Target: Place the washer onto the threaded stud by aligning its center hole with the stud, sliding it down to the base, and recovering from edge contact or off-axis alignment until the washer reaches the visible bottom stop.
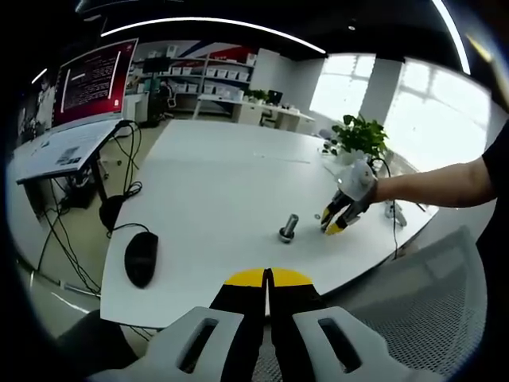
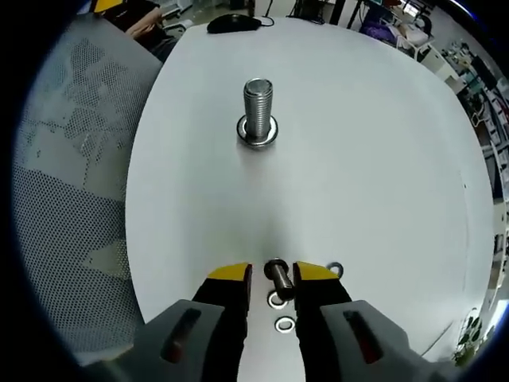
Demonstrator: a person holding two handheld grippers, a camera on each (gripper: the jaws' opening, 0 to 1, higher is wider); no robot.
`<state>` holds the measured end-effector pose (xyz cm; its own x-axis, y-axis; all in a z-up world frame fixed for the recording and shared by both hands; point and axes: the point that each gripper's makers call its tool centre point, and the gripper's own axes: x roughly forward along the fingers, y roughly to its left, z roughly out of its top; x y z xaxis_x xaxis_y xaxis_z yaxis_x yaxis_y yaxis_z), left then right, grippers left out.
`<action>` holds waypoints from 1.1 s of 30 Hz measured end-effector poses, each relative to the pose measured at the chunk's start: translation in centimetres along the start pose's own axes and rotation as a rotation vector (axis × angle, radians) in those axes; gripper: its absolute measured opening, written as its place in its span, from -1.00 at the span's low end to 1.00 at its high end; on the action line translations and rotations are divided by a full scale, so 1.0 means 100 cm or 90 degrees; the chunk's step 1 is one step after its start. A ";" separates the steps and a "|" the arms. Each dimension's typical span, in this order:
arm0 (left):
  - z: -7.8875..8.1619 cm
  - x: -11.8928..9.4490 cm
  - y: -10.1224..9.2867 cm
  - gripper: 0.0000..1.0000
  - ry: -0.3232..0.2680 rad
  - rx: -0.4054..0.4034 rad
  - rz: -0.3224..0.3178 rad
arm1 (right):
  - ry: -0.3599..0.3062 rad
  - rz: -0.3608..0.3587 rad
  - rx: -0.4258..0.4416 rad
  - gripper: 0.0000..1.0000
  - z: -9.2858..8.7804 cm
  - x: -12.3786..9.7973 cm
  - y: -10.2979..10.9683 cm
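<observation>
The threaded stud point(image 2: 258, 103) stands upright on the white table point(image 2: 358, 159), with a metal ring point(image 2: 258, 135) around its foot. My right gripper point(image 2: 273, 274) is open, low over the table's near edge and well short of the stud. Between its yellow tips stands a small dark bolt point(image 2: 278, 280). Loose washers point(image 2: 284, 324) lie beside and behind the bolt. In the left gripper view the stud point(image 1: 288, 228) is mid-table, and the right gripper point(image 1: 336, 224) sits just right of it on a person's arm. My left gripper point(image 1: 266, 278) is shut and empty, at the table's edge.
A black mouse point(image 1: 141, 259) lies at the table's left corner, its cable trailing off. A grey mesh chair point(image 2: 71, 159) stands along the table's edge. A potted plant point(image 1: 359, 135) is at the far right, and a desk with a monitor point(image 1: 87, 76) stands beyond.
</observation>
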<state>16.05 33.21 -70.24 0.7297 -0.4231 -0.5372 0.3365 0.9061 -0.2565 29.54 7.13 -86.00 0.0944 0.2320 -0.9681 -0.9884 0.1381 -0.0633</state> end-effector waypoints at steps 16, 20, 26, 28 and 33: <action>0.002 0.000 -0.001 -1.00 -0.007 -0.002 -0.003 | -0.065 -0.021 0.097 -0.49 -0.023 -0.013 0.005; 0.000 0.000 -0.001 -1.00 -0.001 -0.001 -0.003 | -0.075 -0.026 0.121 -0.50 -0.032 -0.014 0.007; 0.000 0.001 0.000 -1.00 0.002 -0.001 -0.003 | -0.079 -0.045 0.143 -0.50 -0.043 -0.019 0.001; 0.000 0.001 0.000 -1.00 0.004 0.000 -0.004 | -0.078 -0.054 0.156 -0.51 -0.049 -0.022 -0.003; -0.001 0.001 0.000 -1.00 0.008 -0.002 -0.002 | -0.086 -0.050 0.193 -0.52 -0.058 -0.021 -0.006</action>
<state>16.06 33.21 -70.40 0.7208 -0.4259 -0.5469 0.3373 0.9048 -0.2600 29.28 0.94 -85.29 0.2042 0.3316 -0.9210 -0.8991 0.4356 -0.0426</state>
